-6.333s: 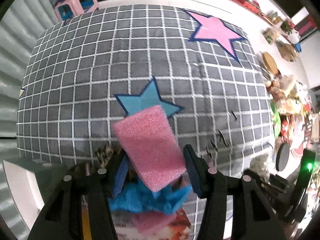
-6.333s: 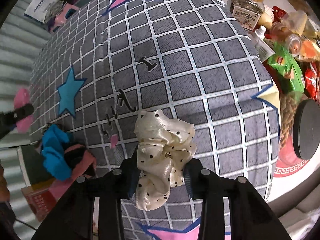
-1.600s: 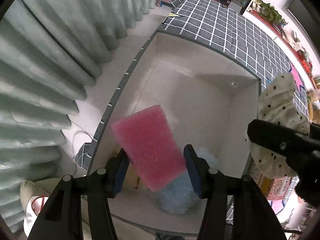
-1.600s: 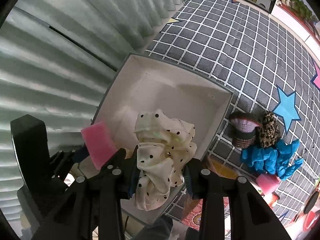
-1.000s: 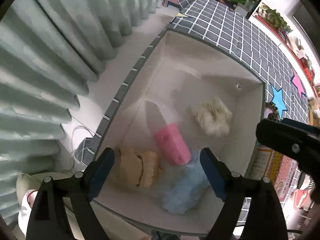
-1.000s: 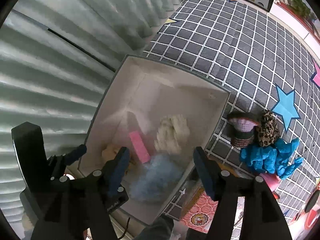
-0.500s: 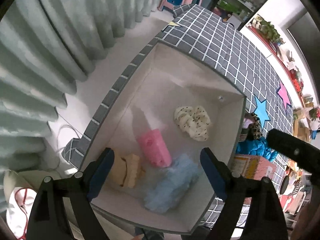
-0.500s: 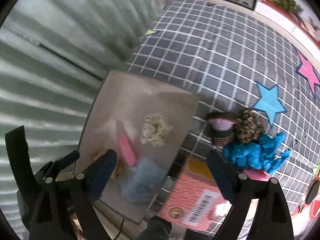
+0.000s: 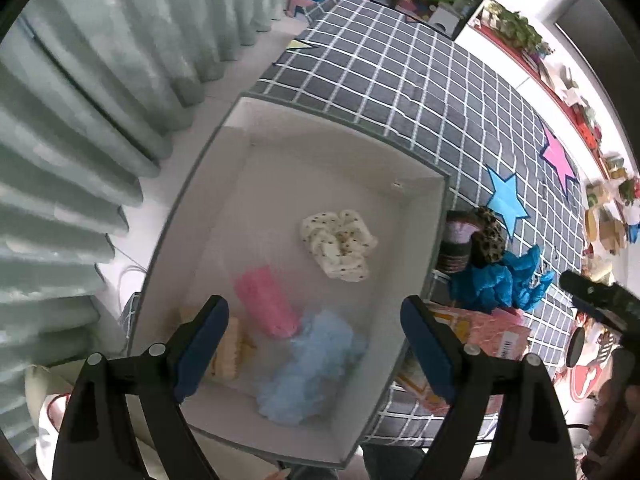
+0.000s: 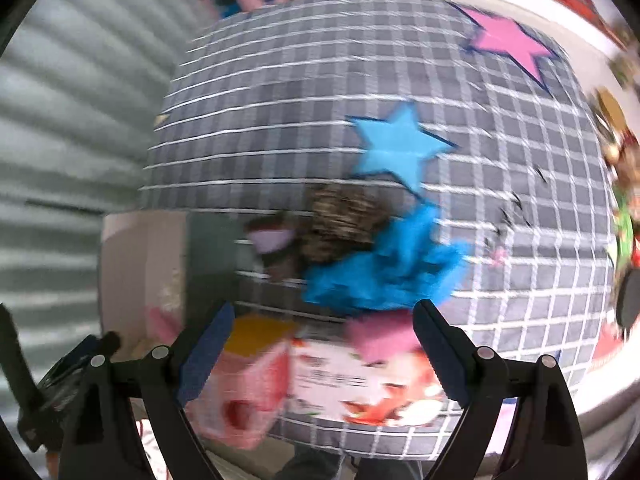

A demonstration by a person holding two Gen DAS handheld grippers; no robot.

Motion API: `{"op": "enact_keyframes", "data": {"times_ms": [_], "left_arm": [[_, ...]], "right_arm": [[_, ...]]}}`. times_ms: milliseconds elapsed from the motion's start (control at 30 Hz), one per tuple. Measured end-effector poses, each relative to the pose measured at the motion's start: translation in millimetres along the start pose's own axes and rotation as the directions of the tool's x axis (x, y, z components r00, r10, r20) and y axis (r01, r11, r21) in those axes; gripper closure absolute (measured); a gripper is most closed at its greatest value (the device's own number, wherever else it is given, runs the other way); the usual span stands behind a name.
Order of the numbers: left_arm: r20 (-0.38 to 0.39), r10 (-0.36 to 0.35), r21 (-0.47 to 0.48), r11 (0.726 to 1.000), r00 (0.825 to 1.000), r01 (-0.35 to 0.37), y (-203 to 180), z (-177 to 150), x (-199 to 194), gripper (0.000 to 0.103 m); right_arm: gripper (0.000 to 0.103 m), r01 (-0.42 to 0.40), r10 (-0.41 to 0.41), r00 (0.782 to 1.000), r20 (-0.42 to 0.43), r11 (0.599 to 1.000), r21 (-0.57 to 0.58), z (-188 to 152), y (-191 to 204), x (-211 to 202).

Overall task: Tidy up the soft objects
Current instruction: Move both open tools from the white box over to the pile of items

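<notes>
Both claws are empty now: the left claw (image 9: 314, 344) hangs spread over the white box (image 9: 188, 216), and the right claw (image 10: 320, 344), which has just been opening with nothing between its jaws, is already over the checked surface (image 10: 320, 60); the pink sponge (image 9: 266, 306) and the dotted scrunchie (image 9: 340, 250), held a moment ago, lie inside the box beside a pale blue puff (image 9: 310, 366); so two more soft things are sorted; the blue cloth (image 10: 384, 264), leopard scrunchie (image 10: 344, 224) and a pink piece (image 10: 382, 334) wait outside, near the box; the printed pink packet (image 10: 340, 384) is too blurred to read.
</notes>
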State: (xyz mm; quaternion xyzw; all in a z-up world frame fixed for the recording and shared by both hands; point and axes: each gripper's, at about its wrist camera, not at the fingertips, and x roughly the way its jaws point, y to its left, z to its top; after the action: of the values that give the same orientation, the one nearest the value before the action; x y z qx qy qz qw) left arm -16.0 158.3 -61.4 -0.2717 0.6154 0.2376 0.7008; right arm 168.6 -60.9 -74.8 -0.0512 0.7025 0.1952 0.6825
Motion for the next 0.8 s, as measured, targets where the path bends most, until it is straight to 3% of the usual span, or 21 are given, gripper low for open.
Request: {"op": "enact_keyframes", "data": {"times_ms": [167, 333, 667, 800], "left_arm": [[-0.023, -0.022, 0.028, 0.999, 0.999, 0.022, -23.1, 7.6, 0.1, 0.013], [-0.034, -0.029, 0.066, 0.997, 0.999, 0.031, -51.4, 16.9, -0.5, 0.013], [-0.072, 0.012, 0.150, 0.989, 0.997, -0.001, -106.7, 25.2, 9.7, 0.013], [-0.083, 0.031, 0.173, 0.985, 0.996, -0.016, -125.1, 26.8, 17.0, 0.013]], "right_arm": [[0.011, 0.019, -0.014, 0.999, -0.049, 0.993, 0.116, -6.4, -53.1, 18.6], [0.011, 0.022, -0.007, 0.996, -0.092, 0.985, 0.169, -7.4, -79.7, 39.6], [0.011, 0.005, 0.020, 0.989, -0.147, 0.986, 0.169, 13.7, -88.6, 90.1], [0.011, 0.062, -0.050, 0.986, -0.162, 0.995, 0.074, 19.7, -83.6, 109.7]]}}
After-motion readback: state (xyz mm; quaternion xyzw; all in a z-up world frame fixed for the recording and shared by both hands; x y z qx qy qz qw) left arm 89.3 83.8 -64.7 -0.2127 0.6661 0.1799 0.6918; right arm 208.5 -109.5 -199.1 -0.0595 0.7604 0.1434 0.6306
